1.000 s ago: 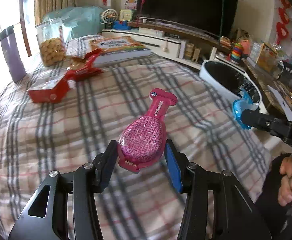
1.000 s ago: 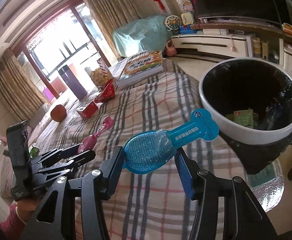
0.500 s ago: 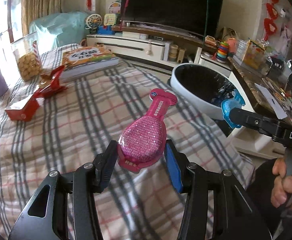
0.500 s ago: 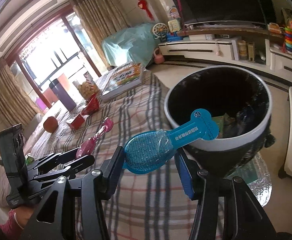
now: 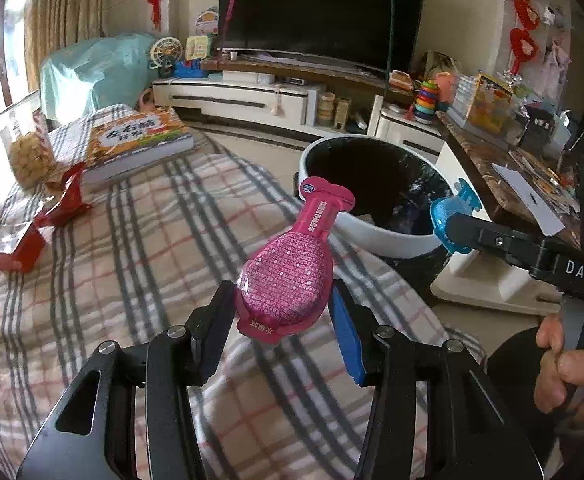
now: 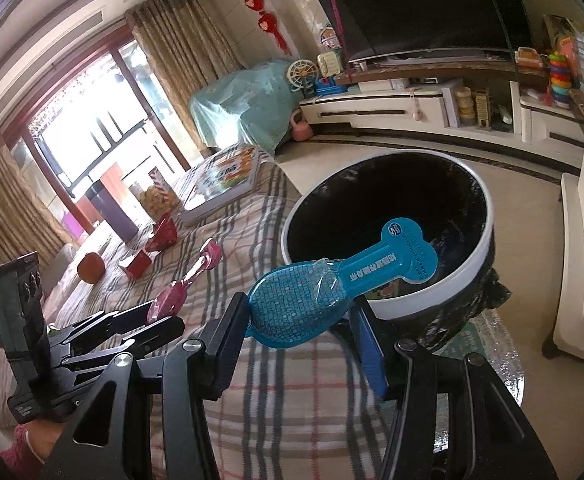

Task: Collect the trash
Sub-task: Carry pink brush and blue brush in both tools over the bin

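Note:
My left gripper is shut on a pink bottle-shaped sachet, held above the plaid cloth with its neck pointing toward the bin. A blue sachet of the same shape sits clamped in my right gripper, its neck reaching over the rim of the white bin with a black liner. In the left wrist view the bin stands just beyond the table's edge, and the right gripper with the blue sachet hangs at its right rim. The left gripper shows at the left of the right wrist view.
On the plaid table lie red wrappers, a red carton, a thick book and a snack jar. An orange fruit sits further back. Behind the bin are a TV stand and a cluttered side counter.
Both grippers, still holding their sachets, have moved across the table toward the bin. The blue sachet's neck now overhangs the bin's opening; the bin looms larger in both views.

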`<action>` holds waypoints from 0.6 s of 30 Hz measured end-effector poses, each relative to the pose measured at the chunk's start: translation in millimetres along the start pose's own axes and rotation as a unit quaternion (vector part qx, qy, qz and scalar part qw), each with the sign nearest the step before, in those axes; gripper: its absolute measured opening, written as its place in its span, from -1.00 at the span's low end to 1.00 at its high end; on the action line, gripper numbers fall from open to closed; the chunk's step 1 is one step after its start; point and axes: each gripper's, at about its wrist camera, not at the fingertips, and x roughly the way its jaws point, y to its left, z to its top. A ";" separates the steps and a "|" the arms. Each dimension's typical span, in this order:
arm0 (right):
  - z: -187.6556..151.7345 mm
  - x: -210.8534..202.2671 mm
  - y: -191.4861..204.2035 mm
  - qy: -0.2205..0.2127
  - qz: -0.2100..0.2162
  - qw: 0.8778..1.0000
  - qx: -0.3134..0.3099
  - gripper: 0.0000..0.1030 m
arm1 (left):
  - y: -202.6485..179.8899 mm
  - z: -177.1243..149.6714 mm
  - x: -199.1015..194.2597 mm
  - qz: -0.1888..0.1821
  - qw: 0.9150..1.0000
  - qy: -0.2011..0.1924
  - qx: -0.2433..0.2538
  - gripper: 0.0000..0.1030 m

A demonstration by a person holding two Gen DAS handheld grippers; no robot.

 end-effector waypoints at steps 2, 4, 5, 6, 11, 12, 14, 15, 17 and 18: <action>1.1 -1.2 -3.6 -0.001 -0.002 1.000 0.001 0.02 | -3.6 2.9 1.9 -0.003 1.000 -0.001 0.002 -0.08; 2.1 -2.0 -8.4 -0.002 -0.005 1.000 0.004 0.02 | -7.2 6.1 3.9 -0.005 1.000 -0.001 0.004 -0.08; 2.8 -2.5 -10.8 -0.003 -0.005 1.000 0.005 0.02 | -9.2 8.0 4.9 -0.006 1.000 -0.002 0.005 -0.08; 3.6 -2.9 -13.0 -0.003 -0.007 1.000 0.005 0.02 | -11.2 9.6 5.9 -0.007 1.000 -0.003 0.006 -0.08; 9.0 -3.4 -22.2 -0.005 -0.013 1.000 0.008 0.02 | -19.1 17.7 11.5 -0.012 1.000 -0.004 0.013 -0.08; 10.3 -3.5 -23.8 -0.006 -0.015 1.000 0.008 0.02 | -20.2 19.4 13.1 -0.013 1.000 -0.004 0.014 -0.08; 13.3 -3.8 -28.1 -0.008 -0.018 1.000 0.008 0.02 | -23.8 23.0 15.9 -0.014 1.000 -0.005 0.017 -0.08; 14.2 -3.6 -28.8 -0.008 -0.019 1.000 0.008 0.02 | -25.8 25.0 17.7 -0.015 1.000 -0.005 0.019 -0.08; 17.3 -2.3 -30.9 -0.008 -0.022 1.000 0.006 0.02 | -28.9 28.2 20.5 -0.017 1.000 -0.005 0.021 -0.08; 18.5 -1.6 -32.0 -0.008 -0.024 1.000 0.006 0.02 | -30.7 30.1 22.1 -0.018 1.000 -0.004 0.022 -0.08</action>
